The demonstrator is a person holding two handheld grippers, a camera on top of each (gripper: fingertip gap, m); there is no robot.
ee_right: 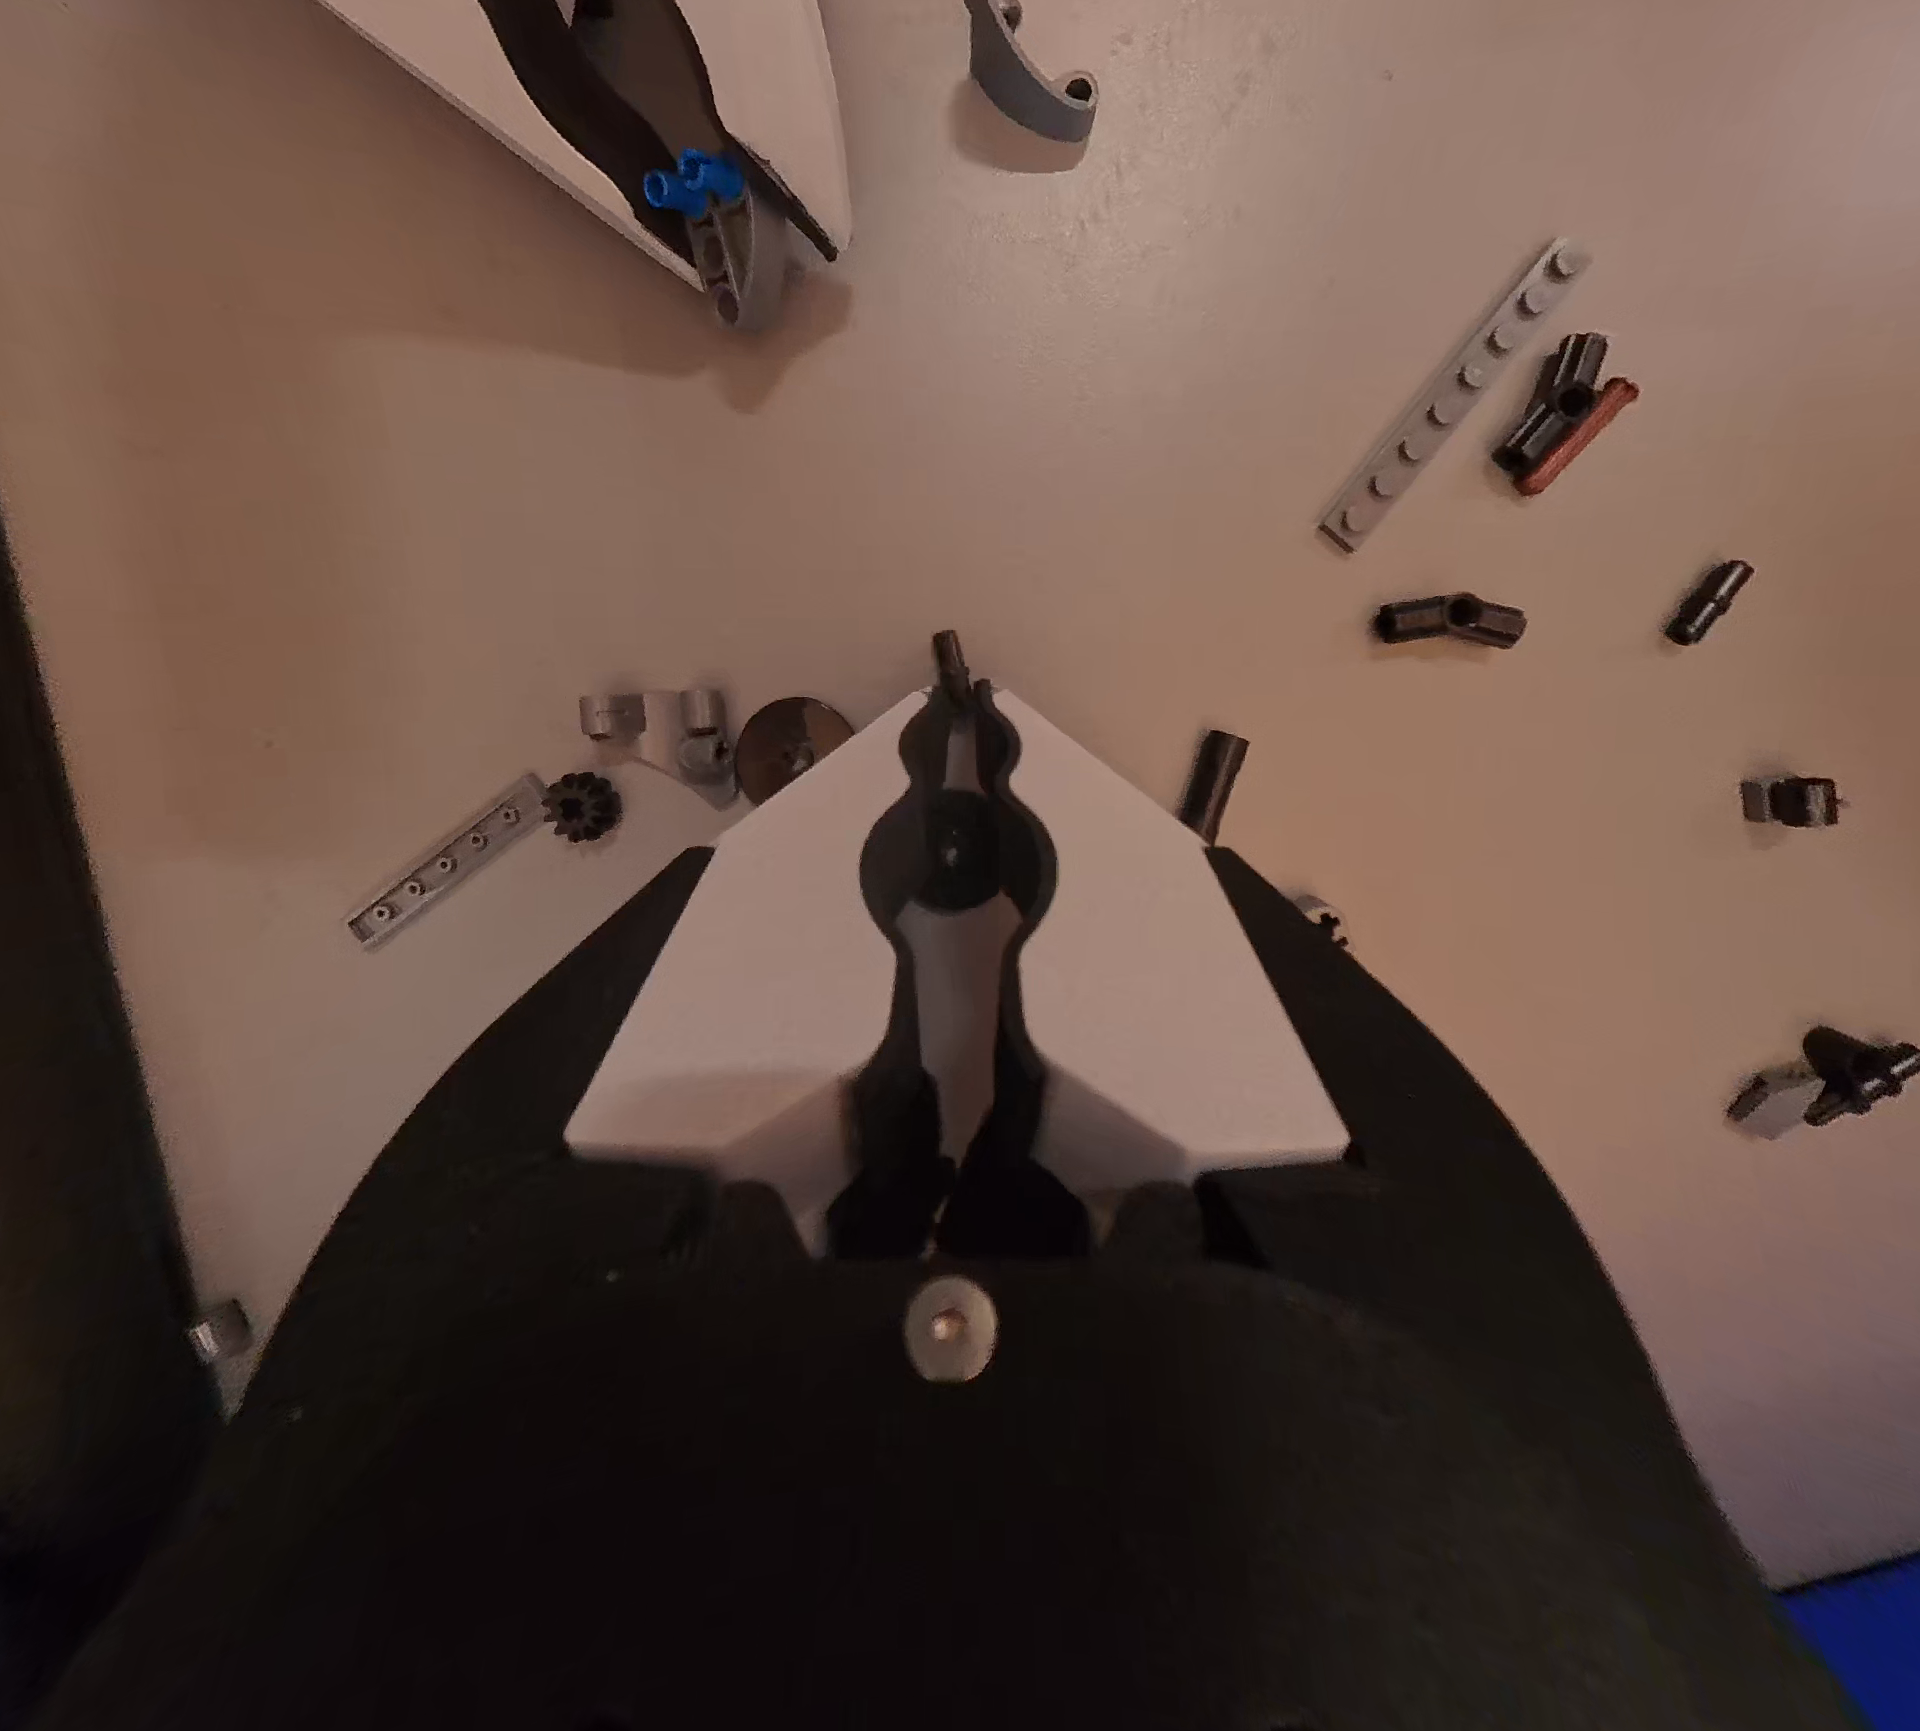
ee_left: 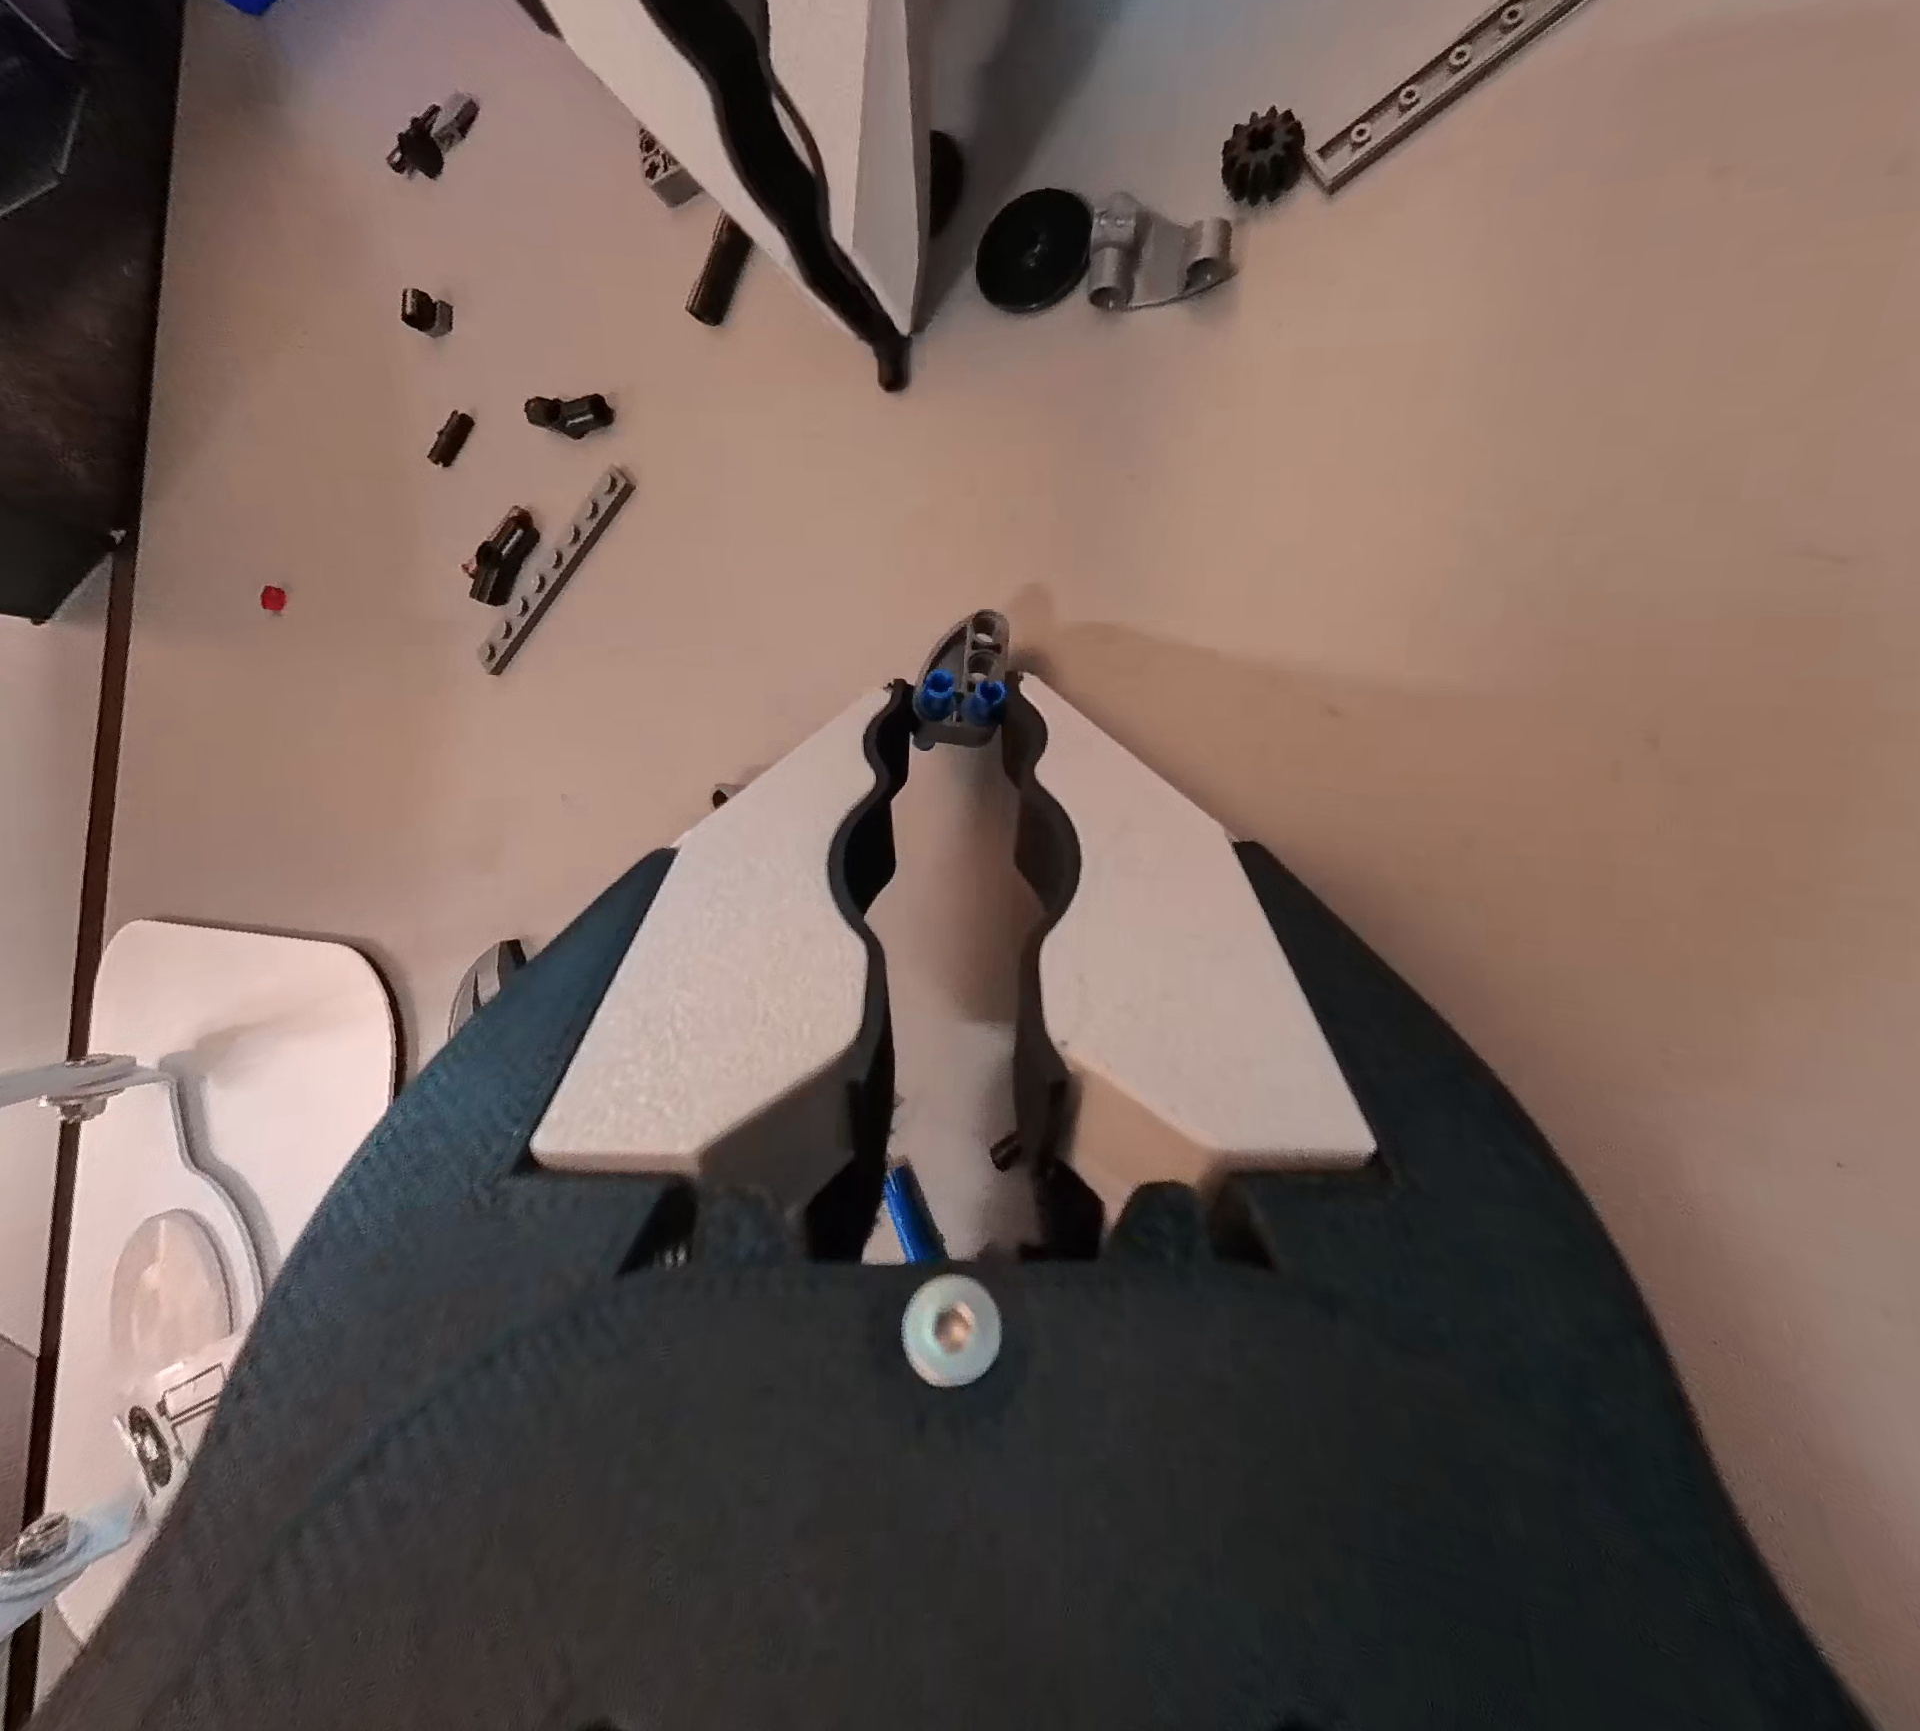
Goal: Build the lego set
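Left tool (ee_left: 958, 694) clamps grey curved piece (ee_left: 961, 665); right tool (ee_right: 956, 679) pinches black pin (ee_right: 950, 655).

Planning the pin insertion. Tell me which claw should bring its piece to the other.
Right, probably. The right claw pinches only a small black pin, easy to steer; the left claw clamps the grey curved piece with blue pins.

Both grippers' fingers (ee_left: 883, 725) nearly closed
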